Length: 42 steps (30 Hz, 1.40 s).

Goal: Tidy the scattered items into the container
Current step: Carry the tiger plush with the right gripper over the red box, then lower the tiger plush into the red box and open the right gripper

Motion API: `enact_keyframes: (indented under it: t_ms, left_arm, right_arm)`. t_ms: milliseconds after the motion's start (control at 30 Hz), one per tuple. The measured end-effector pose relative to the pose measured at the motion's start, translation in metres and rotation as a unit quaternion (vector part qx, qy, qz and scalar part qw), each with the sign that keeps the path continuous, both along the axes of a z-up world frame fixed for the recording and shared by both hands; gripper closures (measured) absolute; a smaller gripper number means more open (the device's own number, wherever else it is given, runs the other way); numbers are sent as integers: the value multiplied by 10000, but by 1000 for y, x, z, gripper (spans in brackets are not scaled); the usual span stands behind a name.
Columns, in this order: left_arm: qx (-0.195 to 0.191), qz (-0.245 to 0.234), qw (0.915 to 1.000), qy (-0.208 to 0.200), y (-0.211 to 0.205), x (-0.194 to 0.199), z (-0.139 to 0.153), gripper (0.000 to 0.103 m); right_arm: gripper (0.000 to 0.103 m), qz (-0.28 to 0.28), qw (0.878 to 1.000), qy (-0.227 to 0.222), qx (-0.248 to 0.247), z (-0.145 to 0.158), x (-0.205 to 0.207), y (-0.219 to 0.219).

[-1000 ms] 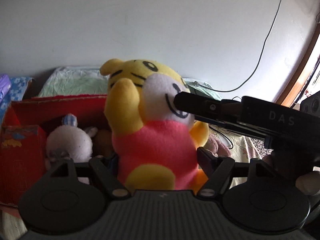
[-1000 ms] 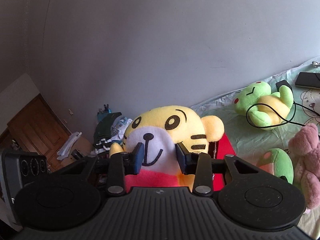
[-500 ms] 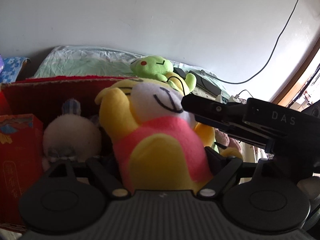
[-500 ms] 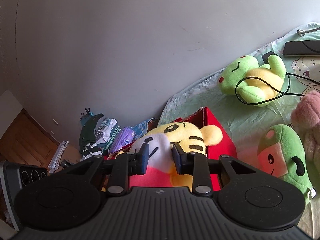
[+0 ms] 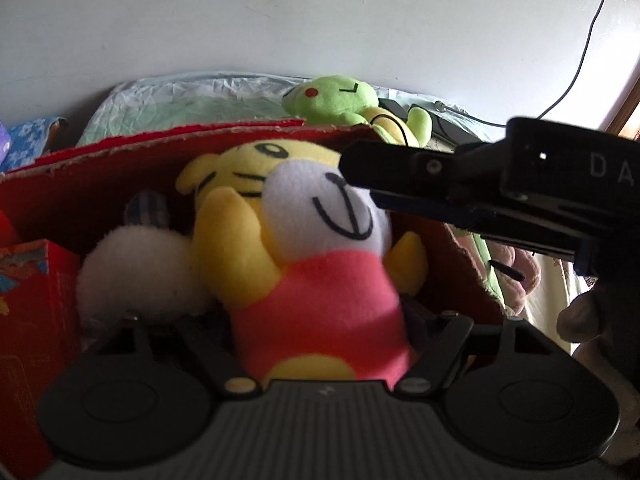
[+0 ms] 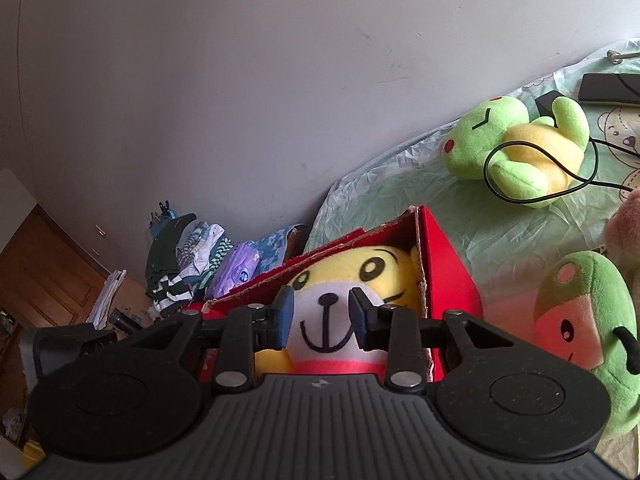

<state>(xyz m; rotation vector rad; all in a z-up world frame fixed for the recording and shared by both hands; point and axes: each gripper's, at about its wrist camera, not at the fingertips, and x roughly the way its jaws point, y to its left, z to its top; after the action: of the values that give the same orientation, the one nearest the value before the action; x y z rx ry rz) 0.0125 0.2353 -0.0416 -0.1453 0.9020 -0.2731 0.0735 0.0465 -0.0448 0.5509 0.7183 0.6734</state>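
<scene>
Lowered since the earlier frame, the tiger plush (image 5: 320, 264) now sits inside the red box (image 5: 168, 160), beside a white plush (image 5: 136, 272); right tongs (image 6: 322, 318) pinch its muzzle from the box's right — left tongs (image 5: 320, 332) straddle its pink belly, closing; its long axis runs away from them.

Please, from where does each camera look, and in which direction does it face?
Left wrist: on the left gripper, facing down into the red cardboard box; the right gripper and a fingertip show.
Right wrist: on the right gripper, facing the box corner and bed; only its own fingers show.
Shared: the yellow tiger plush toy in pink, the green frog plush.
</scene>
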Motion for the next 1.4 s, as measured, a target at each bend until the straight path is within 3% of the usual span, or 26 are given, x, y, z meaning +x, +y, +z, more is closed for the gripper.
enact_keyframes:
  t_ms: [433, 1400]
  left_arm:
    - [304, -74, 9995, 87, -8, 3, 1, 24]
    - [670, -50, 9977, -46, -12, -3, 2, 15]
  right_arm:
    - [69, -201, 9991, 299, 221, -12, -7, -8]
    - [70, -208, 9997, -129, -26, -12, -18, -6]
